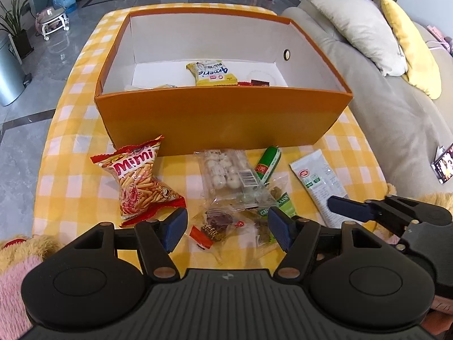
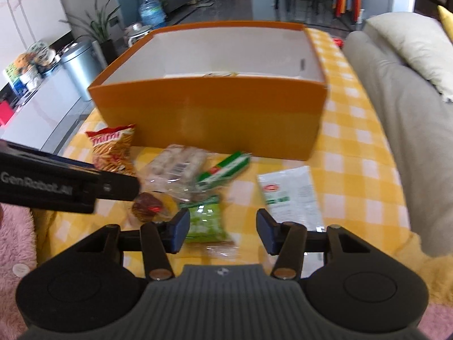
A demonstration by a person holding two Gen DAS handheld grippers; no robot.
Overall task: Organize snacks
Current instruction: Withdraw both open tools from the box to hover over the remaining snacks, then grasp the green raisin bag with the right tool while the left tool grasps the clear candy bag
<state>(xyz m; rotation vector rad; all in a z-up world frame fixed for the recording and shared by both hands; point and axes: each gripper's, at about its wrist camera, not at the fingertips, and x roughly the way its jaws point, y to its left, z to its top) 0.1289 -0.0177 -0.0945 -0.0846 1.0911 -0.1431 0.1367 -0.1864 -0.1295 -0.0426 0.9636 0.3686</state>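
An orange box [image 1: 220, 119] with a white inside stands on the yellow checked table and holds a yellow snack packet [image 1: 211, 73] and a few small items. In front of it lie a red Mimi bag [image 1: 138, 178], a clear pack of white balls [image 1: 223, 170], a green stick pack [image 1: 267, 164], a white-green packet [image 1: 320, 181] and small clear-wrapped snacks [image 1: 223, 223]. My left gripper [image 1: 228, 231] is open, low over the clear-wrapped snacks. My right gripper [image 2: 223, 232] is open, just right of a green snack pack [image 2: 205, 222]. The box [image 2: 212, 119] shows behind.
A grey sofa [image 1: 382, 107] with cushions borders the table's right side. A phone [image 1: 443, 167] lies on the sofa. Pink and yellow plush fabric [image 2: 17, 240] lies at the near edge. A bin [image 2: 79, 65] and a water bottle [image 2: 151, 8] stand on the floor to the left.
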